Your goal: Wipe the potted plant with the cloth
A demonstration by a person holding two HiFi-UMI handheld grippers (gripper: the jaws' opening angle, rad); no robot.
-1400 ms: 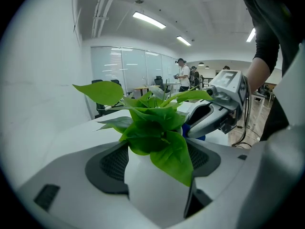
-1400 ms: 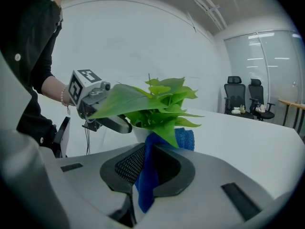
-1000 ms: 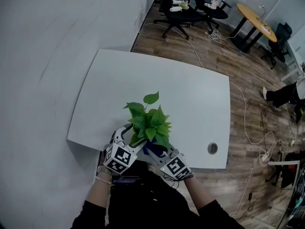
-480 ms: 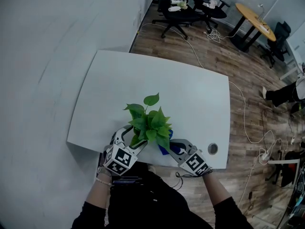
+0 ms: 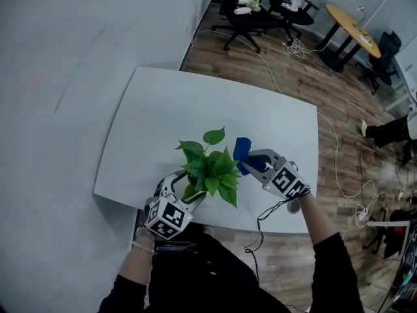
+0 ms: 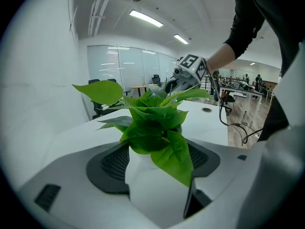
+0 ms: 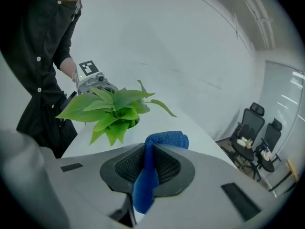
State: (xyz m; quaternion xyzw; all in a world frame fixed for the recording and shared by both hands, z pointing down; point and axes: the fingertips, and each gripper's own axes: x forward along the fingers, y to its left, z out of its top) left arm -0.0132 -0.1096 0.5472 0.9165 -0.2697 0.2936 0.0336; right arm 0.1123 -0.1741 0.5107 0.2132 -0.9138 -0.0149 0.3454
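The potted plant with bright green leaves stands near the front edge of the white table. My left gripper is shut on its white pot, which the leaves hide in the head view. At the plant's right side my right gripper is shut on a folded blue cloth. The cloth sticks out beyond the jaws, a short way from the plant's leaves and apart from them. The left gripper view shows the leaves just above its jaws.
A grey wall runs along the table's left. Black office chairs and a round wooden table stand on the wood floor beyond. Cables lie on the floor at the right. A cable grommet sits in the tabletop.
My right gripper has carried the blue cloth from under the plant at the front edge out to the right, then forward beside the leaves. The left gripper and plant have barely moved.
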